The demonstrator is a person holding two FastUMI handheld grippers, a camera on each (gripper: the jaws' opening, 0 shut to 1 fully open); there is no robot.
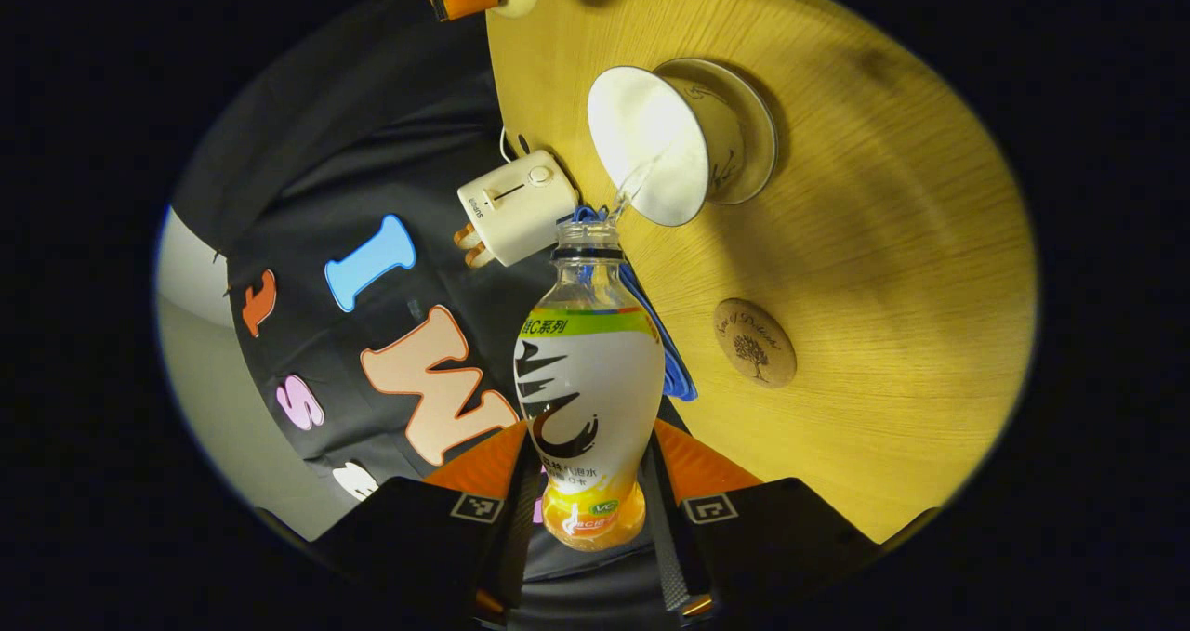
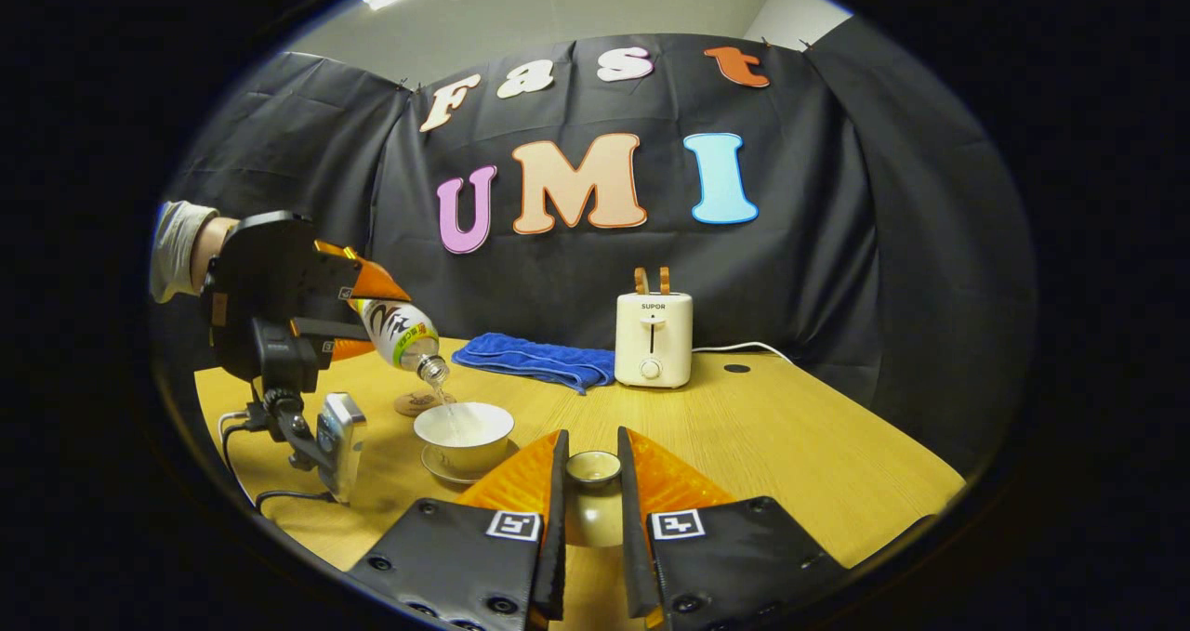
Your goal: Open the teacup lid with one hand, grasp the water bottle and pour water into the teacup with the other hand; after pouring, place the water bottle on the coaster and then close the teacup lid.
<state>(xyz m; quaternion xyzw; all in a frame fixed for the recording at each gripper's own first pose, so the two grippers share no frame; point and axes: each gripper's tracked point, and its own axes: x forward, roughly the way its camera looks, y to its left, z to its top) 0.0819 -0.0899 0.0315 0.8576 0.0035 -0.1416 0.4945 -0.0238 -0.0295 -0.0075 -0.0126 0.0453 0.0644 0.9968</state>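
My left gripper (image 1: 588, 482) is shut on the water bottle (image 1: 588, 380), which is tilted mouth-down over the white teacup (image 1: 651, 148); a thin stream of water runs from its neck into the cup. In the right gripper view the same bottle (image 2: 402, 334) pours into the teacup (image 2: 463, 431), which stands on its saucer (image 2: 437, 468). My right gripper (image 2: 592, 471) is shut on the teacup lid (image 2: 593, 468), held to the right of the cup. The round cork coaster (image 1: 754, 342) lies bare on the wooden table (image 1: 883, 269), and the coaster (image 2: 409, 402) sits just behind the cup.
A white toaster (image 2: 653, 338) with toast stands at the back of the table, its cord trailing right. A folded blue towel (image 2: 537, 360) lies left of it. The person's sleeve and hand (image 2: 186, 245) hold the left gripper's handle at the left.
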